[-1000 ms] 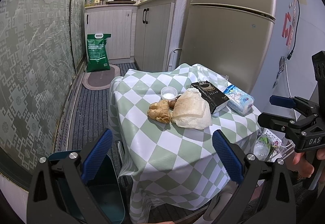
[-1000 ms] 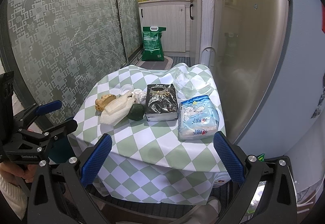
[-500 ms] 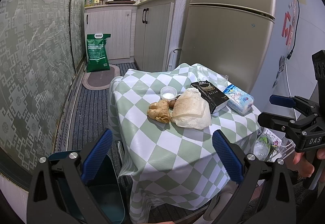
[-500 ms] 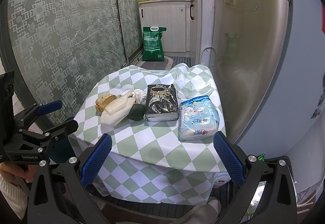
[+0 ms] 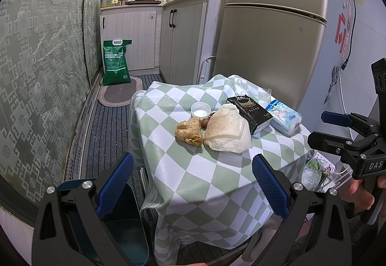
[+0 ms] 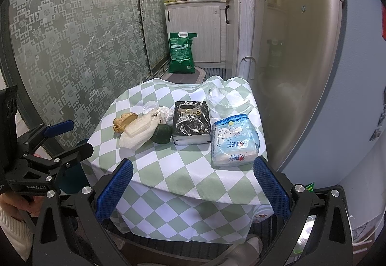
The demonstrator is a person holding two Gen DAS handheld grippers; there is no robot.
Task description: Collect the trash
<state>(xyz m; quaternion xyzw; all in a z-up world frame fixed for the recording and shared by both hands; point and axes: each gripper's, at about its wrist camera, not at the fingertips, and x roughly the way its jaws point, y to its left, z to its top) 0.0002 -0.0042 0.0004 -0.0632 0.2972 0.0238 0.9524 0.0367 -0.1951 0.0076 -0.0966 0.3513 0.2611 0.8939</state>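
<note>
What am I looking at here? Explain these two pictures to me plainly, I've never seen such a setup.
A person holds a hand tool with two blue-padded fingers in each hand; each carries a wide-angle camera looking along its fingers. One picture is from the left gripper, the other from the right gripper. Each camera also sees the other tool off to the side.

Both are open and hold nothing, hovering before a small table with a checked cloth. On it lie a piece of ginger, a pale paper wrapper, a small white cup, an avocado, a black box, a tissue pack and a clear plastic lid. A teal bin stands on the floor beside the table.
</note>
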